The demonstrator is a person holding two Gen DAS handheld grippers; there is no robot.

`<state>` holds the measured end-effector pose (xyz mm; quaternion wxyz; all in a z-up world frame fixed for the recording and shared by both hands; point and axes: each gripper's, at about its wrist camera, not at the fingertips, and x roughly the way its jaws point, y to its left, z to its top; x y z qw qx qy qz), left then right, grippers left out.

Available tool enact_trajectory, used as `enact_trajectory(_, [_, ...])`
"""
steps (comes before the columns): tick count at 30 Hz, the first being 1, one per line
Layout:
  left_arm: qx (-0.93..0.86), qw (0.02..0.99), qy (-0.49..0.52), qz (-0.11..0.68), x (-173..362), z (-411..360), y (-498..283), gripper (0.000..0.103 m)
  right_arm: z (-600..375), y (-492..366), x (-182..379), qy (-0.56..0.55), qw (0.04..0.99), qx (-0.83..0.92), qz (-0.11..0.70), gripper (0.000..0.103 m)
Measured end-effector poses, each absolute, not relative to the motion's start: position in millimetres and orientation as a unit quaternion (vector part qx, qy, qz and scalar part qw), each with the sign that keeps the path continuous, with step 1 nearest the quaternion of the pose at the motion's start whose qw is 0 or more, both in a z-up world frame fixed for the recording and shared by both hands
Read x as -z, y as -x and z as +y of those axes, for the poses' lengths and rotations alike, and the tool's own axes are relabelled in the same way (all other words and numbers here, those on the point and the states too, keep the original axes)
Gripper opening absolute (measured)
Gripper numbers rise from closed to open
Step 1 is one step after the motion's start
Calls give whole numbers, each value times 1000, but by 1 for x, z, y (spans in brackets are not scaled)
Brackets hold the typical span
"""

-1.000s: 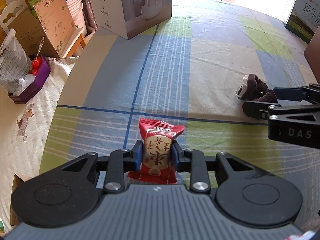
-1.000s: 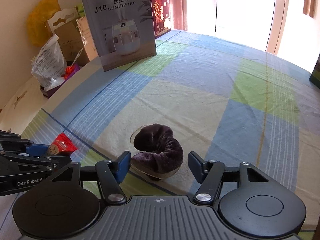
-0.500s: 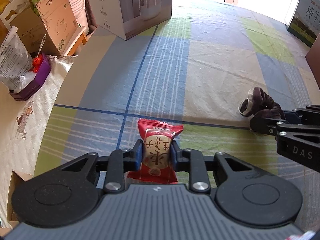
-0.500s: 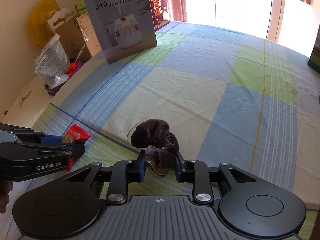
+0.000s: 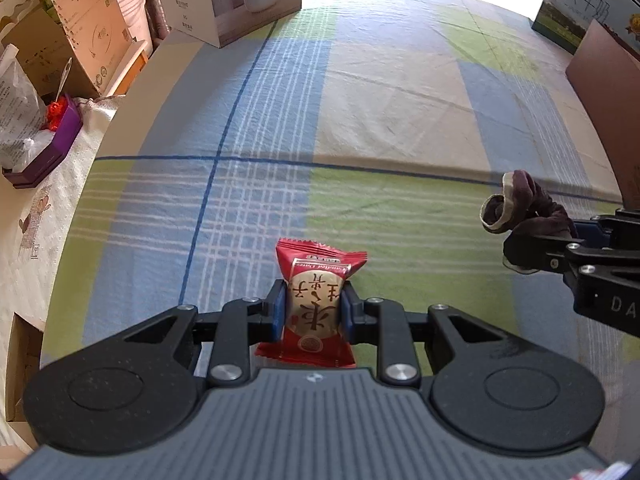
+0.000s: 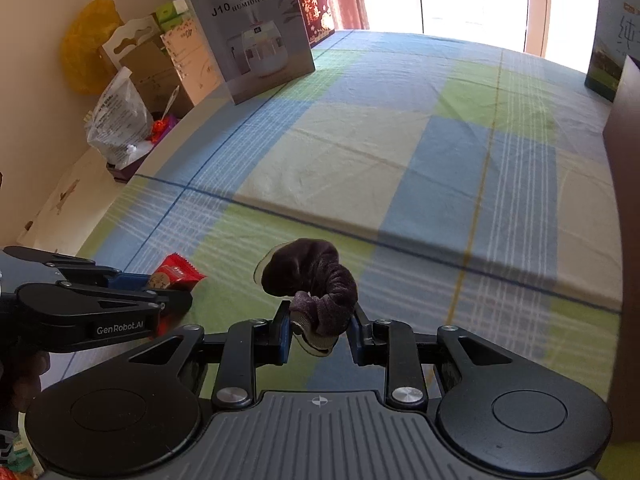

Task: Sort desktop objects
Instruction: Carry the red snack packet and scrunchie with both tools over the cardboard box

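Observation:
My left gripper is shut on a red snack packet with a round biscuit picture and holds it above the checked tablecloth. My right gripper is shut on a dark purple velvet scrunchie, lifted off the cloth. In the left wrist view the scrunchie and the right gripper show at the right edge. In the right wrist view the packet and the left gripper show at the lower left.
A grey humidifier box and a red gift box stand at the far left of the table. A milk carton box and a brown board stand at the right. Cardboard boxes and bags crowd the left, off the table.
My right gripper closed on the scrunchie and lifted it off the cloth. My left gripper rose a little with the packet still held.

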<state>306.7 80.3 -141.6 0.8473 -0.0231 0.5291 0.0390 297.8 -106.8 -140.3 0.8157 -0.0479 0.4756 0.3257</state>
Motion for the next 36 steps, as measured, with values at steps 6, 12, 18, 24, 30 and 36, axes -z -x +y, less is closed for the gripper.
enact_trajectory(6, [-9,846,19,533,133,61,-276,22,-143,-270,130,28,818,-314,481,25])
enact_trajectory(12, [23,854,11,519,111,31,-254,22,-182,-250,113,2,830,-295,473,25])
enact_trajectory(18, [68,867,3,493,82,-9,-244,22,-227,-233,92,-23,847,-273,457,25])
enact_trajectory(24, [116,880,-8,461,52,-56,-242,22,-281,-222,67,-52,869,-235,432,25])
enact_trajectory(30, [159,886,-22,435,31,-107,-251,22,-335,-225,41,-69,893,-192,402,25])
enact_trajectory(36, [197,889,-28,412,14,-161,-271,22,-375,-248,21,-72,909,-165,375,25])
